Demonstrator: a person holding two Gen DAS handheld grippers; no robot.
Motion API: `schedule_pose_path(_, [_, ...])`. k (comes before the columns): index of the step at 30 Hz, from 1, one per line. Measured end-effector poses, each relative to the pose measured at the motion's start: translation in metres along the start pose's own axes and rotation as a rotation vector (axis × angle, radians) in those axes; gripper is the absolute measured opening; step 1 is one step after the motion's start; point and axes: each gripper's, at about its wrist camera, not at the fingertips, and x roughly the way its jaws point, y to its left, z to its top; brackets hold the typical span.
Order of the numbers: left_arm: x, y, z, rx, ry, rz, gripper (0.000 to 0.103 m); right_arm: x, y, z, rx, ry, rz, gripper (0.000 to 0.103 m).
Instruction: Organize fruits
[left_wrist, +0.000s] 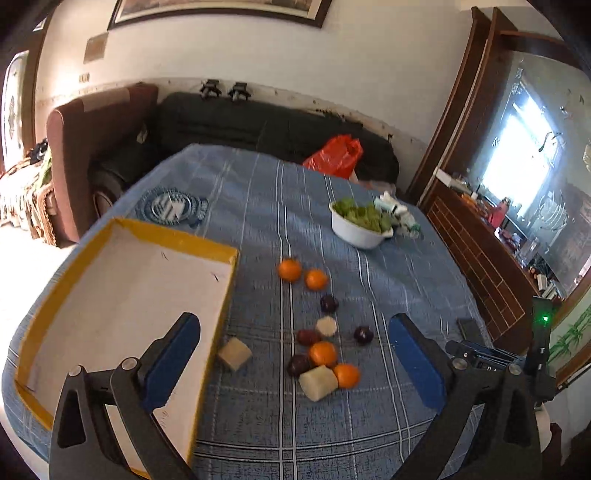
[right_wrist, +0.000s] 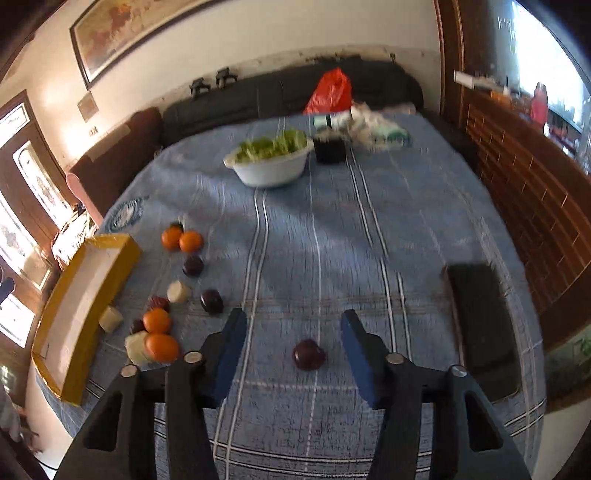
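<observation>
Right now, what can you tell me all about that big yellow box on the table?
The yellow box is a wide, shallow tray that looks like cardboard, with low yellow walls and a white floor bearing a few small dark marks. It is open on top and has no fruit inside. It lies flat on the blue checked tablecloth, at the left edge of the table. A pale cut fruit chunk sits right beside its right wall; whether they touch is unclear.

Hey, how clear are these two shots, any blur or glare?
Left wrist view: fairly sharp; the window at right is blown out and the blue checked tablecloth bends with fisheye distortion. Right wrist view: motion-blurred, smearing the white bowl of greens.
</observation>
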Motion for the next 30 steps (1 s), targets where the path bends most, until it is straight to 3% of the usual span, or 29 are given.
schedule_pose_path(1, [0.011, -0.001, -0.008, 0.012, 0.029, -0.016, 0.088, 0.011, -0.003, -0.007, 0.005, 0.024, 0.023, 0.052])
schedule_pose_path(3, [0.028, -0.007, -0.022, 0.053, 0.082, -0.044, 0.067, 0.019, 0.000, -0.020, -0.020, 0.034, 0.065, 0.052])
schedule_pose_path(6, [0.045, -0.014, -0.037, 0.123, 0.137, -0.048, 0.056, 0.028, 0.025, -0.026, -0.107, 0.047, 0.161, 0.052])
schedule_pose_path(11, [0.047, -0.001, -0.043, 0.127, 0.152, -0.049, 0.056, 0.053, 0.077, -0.027, -0.253, 0.074, 0.297, 0.053])
schedule_pose_path(17, [0.042, 0.015, -0.036, 0.083, 0.148, -0.031, 0.057, 0.085, 0.118, -0.028, -0.348, 0.109, 0.365, 0.053])
schedule_pose_path(20, [0.044, 0.013, -0.036, 0.081, 0.150, -0.036, 0.057, 0.093, 0.120, -0.027, -0.314, 0.123, 0.415, 0.051])
schedule_pose_path(23, [0.050, 0.007, -0.039, 0.095, 0.165, -0.051, 0.057, 0.092, 0.116, -0.029, -0.293, 0.135, 0.440, 0.040])
schedule_pose_path(30, [0.075, -0.014, -0.055, 0.148, 0.234, -0.047, 0.057, 0.076, 0.090, -0.036, -0.217, 0.128, 0.434, 0.039])
